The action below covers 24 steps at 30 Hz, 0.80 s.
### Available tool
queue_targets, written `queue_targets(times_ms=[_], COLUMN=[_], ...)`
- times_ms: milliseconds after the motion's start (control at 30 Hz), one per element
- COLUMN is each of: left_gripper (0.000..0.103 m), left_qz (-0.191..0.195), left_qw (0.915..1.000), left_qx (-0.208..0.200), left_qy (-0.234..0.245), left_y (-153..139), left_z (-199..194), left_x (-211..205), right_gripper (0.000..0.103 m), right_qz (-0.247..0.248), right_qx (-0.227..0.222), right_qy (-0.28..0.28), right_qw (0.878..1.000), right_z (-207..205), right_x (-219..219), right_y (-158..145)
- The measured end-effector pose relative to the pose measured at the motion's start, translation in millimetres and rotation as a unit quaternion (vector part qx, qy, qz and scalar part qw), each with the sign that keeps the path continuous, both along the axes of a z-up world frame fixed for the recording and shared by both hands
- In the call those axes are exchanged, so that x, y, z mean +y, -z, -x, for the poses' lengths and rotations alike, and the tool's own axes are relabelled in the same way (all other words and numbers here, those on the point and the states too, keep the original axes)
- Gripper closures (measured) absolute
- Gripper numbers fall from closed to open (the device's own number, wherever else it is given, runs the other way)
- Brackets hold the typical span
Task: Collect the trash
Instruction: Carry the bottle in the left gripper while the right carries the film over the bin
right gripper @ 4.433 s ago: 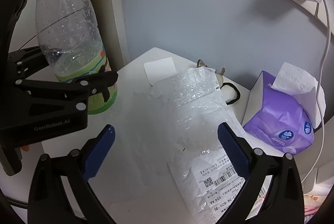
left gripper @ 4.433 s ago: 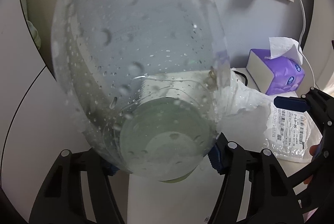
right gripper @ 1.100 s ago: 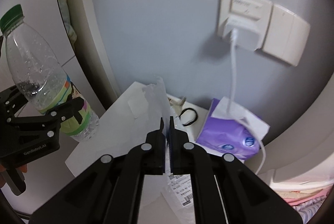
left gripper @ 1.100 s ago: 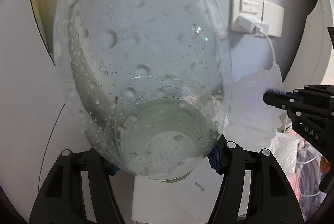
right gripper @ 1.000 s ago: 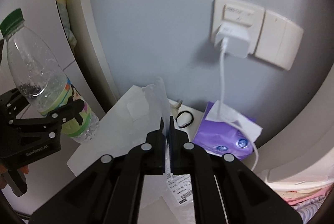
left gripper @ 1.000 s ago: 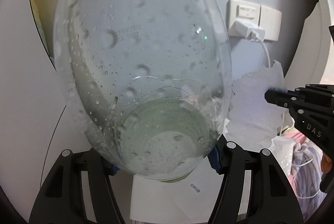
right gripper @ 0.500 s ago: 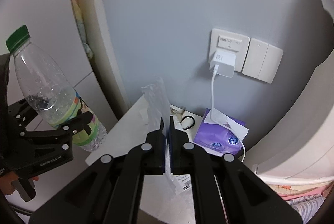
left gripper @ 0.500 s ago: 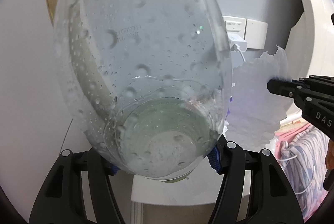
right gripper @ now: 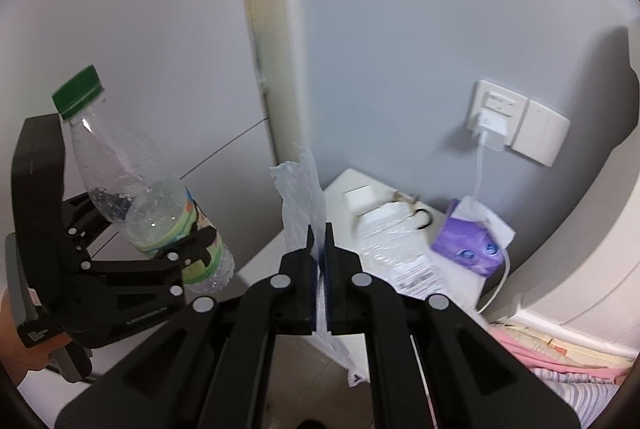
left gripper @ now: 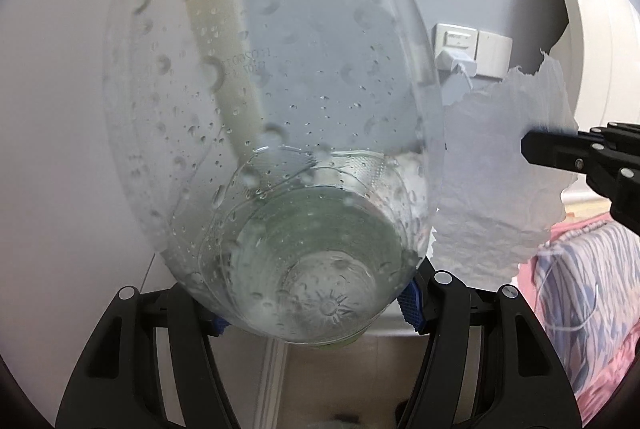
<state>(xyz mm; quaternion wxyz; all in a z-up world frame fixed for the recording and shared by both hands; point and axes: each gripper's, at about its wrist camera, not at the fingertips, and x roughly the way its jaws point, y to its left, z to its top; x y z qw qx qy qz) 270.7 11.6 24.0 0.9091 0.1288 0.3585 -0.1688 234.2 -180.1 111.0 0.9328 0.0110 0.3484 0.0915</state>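
Closest in the left wrist view, a clear plastic bottle (left gripper: 276,133) is held by the left claw (left gripper: 316,313), which is partly open with its blue pads pressed on the bottle's round bottom end. The bottle is thin, see-through and dotted with water drops inside, and its long side runs up and away from the claw to a green cap (right gripper: 78,91), tipped a little. In the right wrist view, a thin white plastic wrapper (right gripper: 304,205) is pinched flat by the right claw (right gripper: 318,249), whose fingers are shut tight on it. The wrapper is crinkly, has torn edges, and stands up above the fingers while its lower end hangs down below them. Both pieces of trash are held up in the air, side by side, the bottle to the left of the wrapper. Farther off, a small white worktop (right gripper: 288,253) is seen below and ahead of both claws, nearer to the right one. On it lie a clear bubbly bag with a printed label (right gripper: 400,253), a small white card (right gripper: 360,197), a black hair band (right gripper: 424,219) and a soft purple tissue pack (right gripper: 472,241). No bin is seen, so the way to it cannot be told. On the wall behind, a white charger (right gripper: 490,125) is plugged in.
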Motion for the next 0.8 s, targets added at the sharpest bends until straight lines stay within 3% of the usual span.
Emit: queue_targets(times_ms=[400,800], left_gripper=[0.042,0.042], left_qz=[-0.019,-0.024], left_qw=[0.9963,0.9877], left_qx=[0.035,0.063], left_qy=[-0.076,-0.141], left_y=[37,69], left_z=[75,125], left_x=[86,123], right_gripper=[0.098,0.098], right_qz=[-0.010,0.002], right_qx=[0.033,0.063], right_qy=[-0.095,-0.191], right_qw=[0.995,0.980], right_z=[54,95], right_x=[92,174], right_y=[14,42])
